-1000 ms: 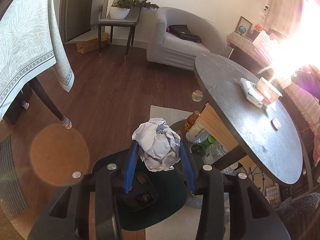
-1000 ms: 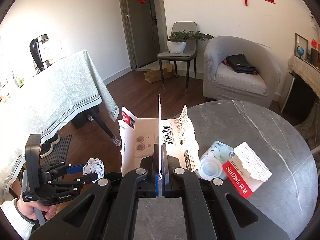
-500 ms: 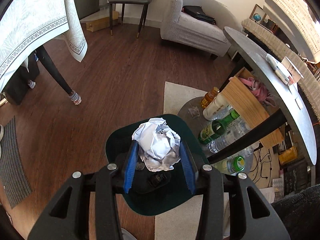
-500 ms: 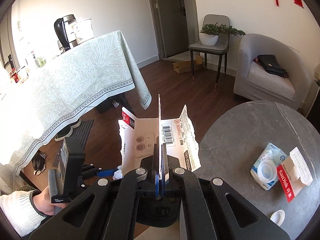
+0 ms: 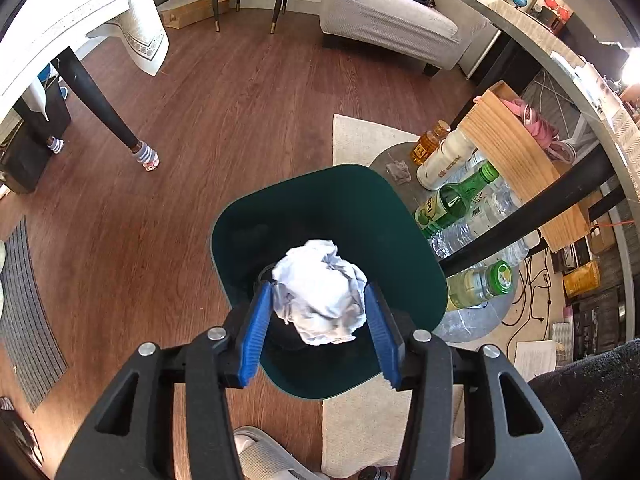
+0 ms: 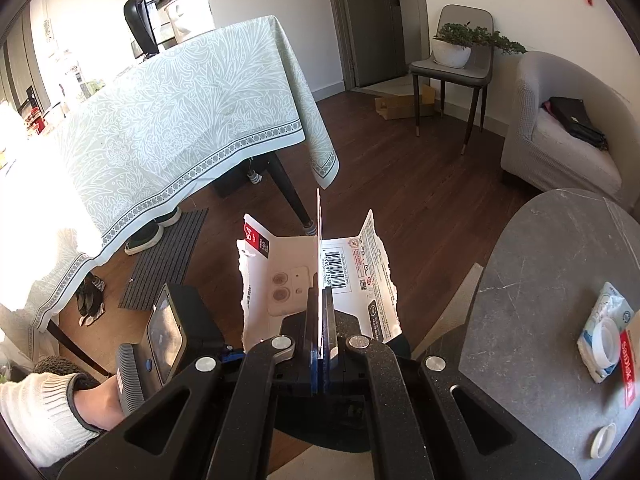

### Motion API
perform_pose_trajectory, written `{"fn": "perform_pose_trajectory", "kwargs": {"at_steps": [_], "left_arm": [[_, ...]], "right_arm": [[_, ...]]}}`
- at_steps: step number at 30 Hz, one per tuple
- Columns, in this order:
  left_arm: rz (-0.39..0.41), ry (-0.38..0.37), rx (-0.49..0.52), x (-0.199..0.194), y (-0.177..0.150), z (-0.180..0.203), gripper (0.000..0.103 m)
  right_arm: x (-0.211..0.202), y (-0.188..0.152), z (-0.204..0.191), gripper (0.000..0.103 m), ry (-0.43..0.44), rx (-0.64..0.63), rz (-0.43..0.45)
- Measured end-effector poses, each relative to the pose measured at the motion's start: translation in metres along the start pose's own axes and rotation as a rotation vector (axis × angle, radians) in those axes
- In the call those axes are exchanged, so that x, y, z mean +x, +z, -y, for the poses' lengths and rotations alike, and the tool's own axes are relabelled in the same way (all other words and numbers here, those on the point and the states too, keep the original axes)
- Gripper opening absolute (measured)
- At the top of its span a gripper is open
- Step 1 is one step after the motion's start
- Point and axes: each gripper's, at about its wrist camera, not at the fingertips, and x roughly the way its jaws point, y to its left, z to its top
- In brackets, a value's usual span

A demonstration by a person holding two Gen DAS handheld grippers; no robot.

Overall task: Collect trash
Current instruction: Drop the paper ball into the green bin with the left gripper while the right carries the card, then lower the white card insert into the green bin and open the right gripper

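Crumpled white paper (image 5: pixel 320 292) sits between the blue pads of the left claw (image 5: pixel 318 316), low in the left-wrist frame and directly above the dark green bin (image 5: pixel 328 208); its jaws are opening, and the ball seems barely touching the pads — about to drop. The risk, as I judge it, is that the light wad clings to one pad or glances off the bin's near rim and lands on the wooden floor (image 5: pixel 160 220), since it hangs over the near half of the mouth rather than the middle. To the right, the right claw (image 6: pixel 320 344) is clamped fully on torn card packaging (image 6: pixel 320 276), standing upright in the frame's centre, beside the grey stone bench (image 6: pixel 540 280) — its broad flaps could catch the bin's edge.
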Motion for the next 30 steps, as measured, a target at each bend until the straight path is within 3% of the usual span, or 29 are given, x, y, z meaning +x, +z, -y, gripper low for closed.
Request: {"fn": "perform_pose_trajectory", "kwargs": {"at_steps": [11, 21, 30], "left_arm": [[0.1, -0.016, -0.057, -0.032, 0.001, -0.024, 0.051], [0.232, -0.029, -0.119, -0.075, 0.007, -0.046, 0.034], [0.344, -0.059, -0.126, -0.116, 0.027, -0.041, 0.029]], "right_arm": [[0.05, -0.011, -0.016, 0.001, -0.015, -0.033, -0.105], [0.095, -0.029, -0.017, 0.001, -0.04, -0.044, -0.208], [0.139, -0.069, -0.009, 0.001, -0.046, -0.057, -0.349]]}}
